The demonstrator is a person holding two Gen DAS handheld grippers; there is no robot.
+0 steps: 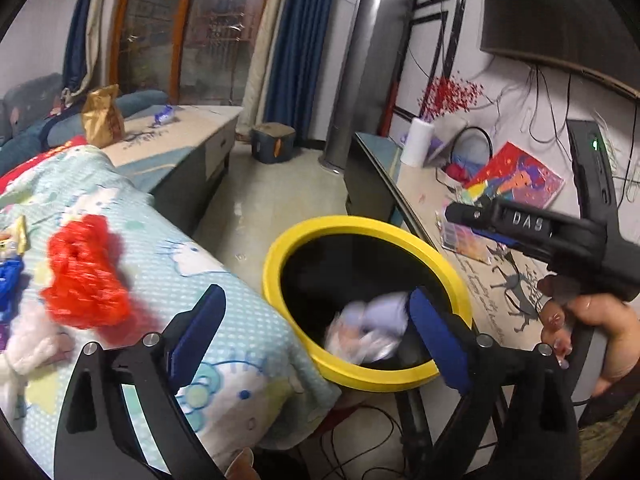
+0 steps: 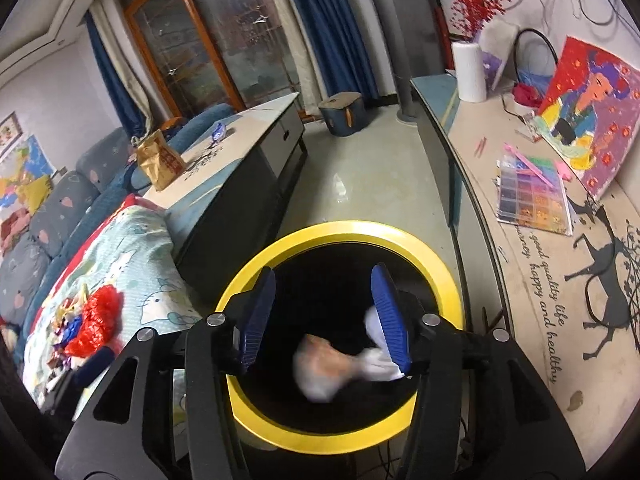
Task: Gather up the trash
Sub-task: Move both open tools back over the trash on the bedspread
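Both grippers hang over the yellow-rimmed bin [image 2: 340, 236]. Left gripper [image 1: 316, 322] jaws wide apart, nothing between. Right gripper [image 2: 326, 312] jaws parted; blurred white trash [image 2: 340, 368] sits below them inside the bin, touching the right pad or not, cannot tell. Red mesh wad [image 1: 84, 276] lies on the blanket [image 1: 224, 312].

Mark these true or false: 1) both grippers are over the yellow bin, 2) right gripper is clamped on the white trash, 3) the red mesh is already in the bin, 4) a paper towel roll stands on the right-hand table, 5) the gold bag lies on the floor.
1) True. The left gripper and right gripper both sit over the yellow bin.
2) False. Its jaws stand apart; the blurred white trash is loose inside the bin.
3) False. The red mesh lies on the cartoon blanket.
4) True. The paper towel roll stands upright there.
5) False. The gold bag sits on the low cabinet.
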